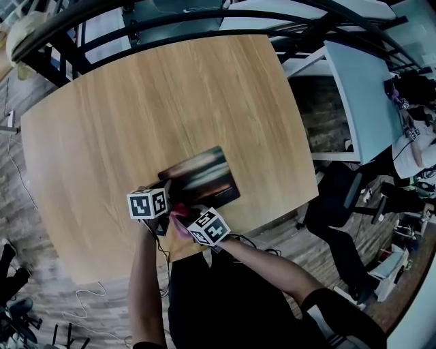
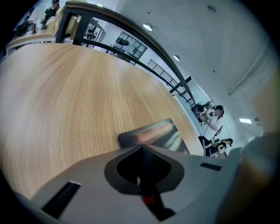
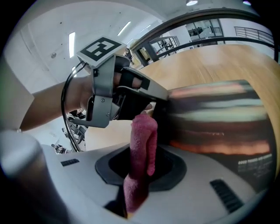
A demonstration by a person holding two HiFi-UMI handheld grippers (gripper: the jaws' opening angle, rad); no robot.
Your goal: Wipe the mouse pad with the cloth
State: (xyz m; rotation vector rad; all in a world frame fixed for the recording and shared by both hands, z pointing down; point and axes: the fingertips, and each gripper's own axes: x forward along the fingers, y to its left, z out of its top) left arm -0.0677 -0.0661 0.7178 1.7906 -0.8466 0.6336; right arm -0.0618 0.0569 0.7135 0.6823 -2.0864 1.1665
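The mouse pad, dark with orange and pale streaks, lies near the front edge of the wooden table. My left gripper is shut, its tips at the pad's near left corner. In the left gripper view the pad stretches just beyond the closed left gripper, with nothing visible between its jaws. My right gripper is shut on a pink cloth. The cloth stands up out of the right gripper beside the pad, close to the left gripper.
The table's front edge runs just below the pad. A black railing curves round the far side. To the right stand a white desk, an office chair and seated people. A cable trails on the floor.
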